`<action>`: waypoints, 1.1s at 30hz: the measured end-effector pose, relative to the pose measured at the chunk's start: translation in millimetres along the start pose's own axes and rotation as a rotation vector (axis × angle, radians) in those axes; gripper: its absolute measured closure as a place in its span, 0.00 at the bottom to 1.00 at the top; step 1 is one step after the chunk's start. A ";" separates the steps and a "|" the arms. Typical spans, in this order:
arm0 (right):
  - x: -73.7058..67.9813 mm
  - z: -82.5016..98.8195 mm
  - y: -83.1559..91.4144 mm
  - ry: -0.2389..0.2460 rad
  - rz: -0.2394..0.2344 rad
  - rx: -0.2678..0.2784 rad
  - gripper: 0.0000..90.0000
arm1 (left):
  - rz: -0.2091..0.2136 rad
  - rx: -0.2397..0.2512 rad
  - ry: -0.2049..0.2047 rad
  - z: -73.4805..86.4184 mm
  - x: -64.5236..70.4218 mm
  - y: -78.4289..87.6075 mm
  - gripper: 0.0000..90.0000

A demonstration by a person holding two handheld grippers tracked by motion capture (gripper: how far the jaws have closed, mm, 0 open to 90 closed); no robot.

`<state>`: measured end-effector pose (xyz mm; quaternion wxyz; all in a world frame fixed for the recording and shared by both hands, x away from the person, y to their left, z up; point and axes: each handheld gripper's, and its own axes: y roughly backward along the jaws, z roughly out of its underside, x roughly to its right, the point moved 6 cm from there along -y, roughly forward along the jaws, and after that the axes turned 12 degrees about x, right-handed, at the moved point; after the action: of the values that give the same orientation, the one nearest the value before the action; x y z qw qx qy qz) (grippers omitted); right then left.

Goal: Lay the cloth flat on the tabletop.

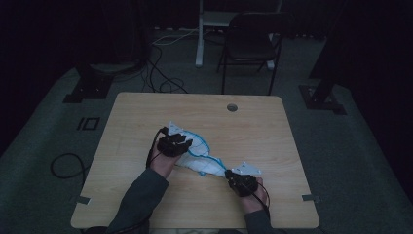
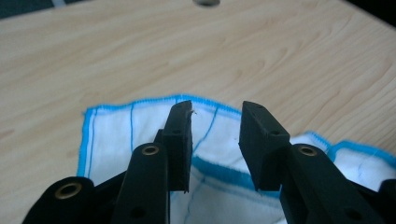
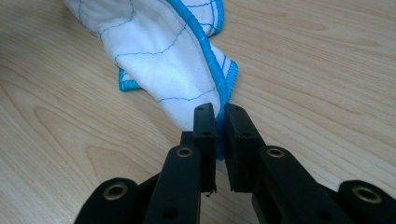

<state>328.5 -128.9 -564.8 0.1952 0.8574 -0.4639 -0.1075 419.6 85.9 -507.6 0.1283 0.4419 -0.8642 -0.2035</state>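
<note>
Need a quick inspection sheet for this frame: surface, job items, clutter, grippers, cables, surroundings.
Surface: light wooden table, round grommet hole near far edge.
Job's things: white cloth with blue stitched edging, crumpled, lying mid-table.
Clutter: nothing seen.
Grippers: left gripper open above the cloth, nothing between its jaws; right gripper shut on the cloth's blue edge.
Cables: black cables on the floor beyond the table.
Surroundings: dark folding chair, grey carpet.

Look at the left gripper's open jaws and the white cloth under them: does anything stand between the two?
Nothing visible does. The left gripper hangs open just above the cloth, with no other object between them. The right gripper pinches the cloth's blue-edged end.
</note>
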 end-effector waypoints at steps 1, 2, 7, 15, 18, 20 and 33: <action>-0.1 -0.2 0.4 -0.001 0.000 0.000 0.94 | -0.008 -0.013 -0.009 4.1 0.0 1.5 0.72; -0.2 -0.4 0.7 -0.002 -0.001 0.001 0.94 | -0.017 -0.016 -0.013 7.7 0.5 3.3 0.72; -2.2 -1.5 1.5 0.004 -0.012 0.008 0.93 | -0.043 -0.010 -0.022 23.1 2.8 19.1 0.72; -4.7 -5.8 5.9 0.023 -0.028 0.029 0.89 | -0.068 -0.019 -0.023 59.6 1.1 49.5 0.72; -3.5 -10.4 7.9 0.031 -0.025 0.046 0.87 | -0.072 -0.031 -0.011 74.1 0.3 59.1 0.70; -2.2 -13.5 8.7 0.033 -0.024 0.058 0.86 | -0.076 -0.039 -0.004 82.1 -1.0 65.0 0.70; 12.1 -28.5 3.8 0.070 0.006 0.065 0.85 | -0.162 -0.008 0.046 91.0 -25.0 105.7 0.70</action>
<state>342.7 -134.2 -537.5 0.1840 0.8652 -0.4624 -0.0616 322.2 183.6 -539.9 0.1332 0.5145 -0.8215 -0.2067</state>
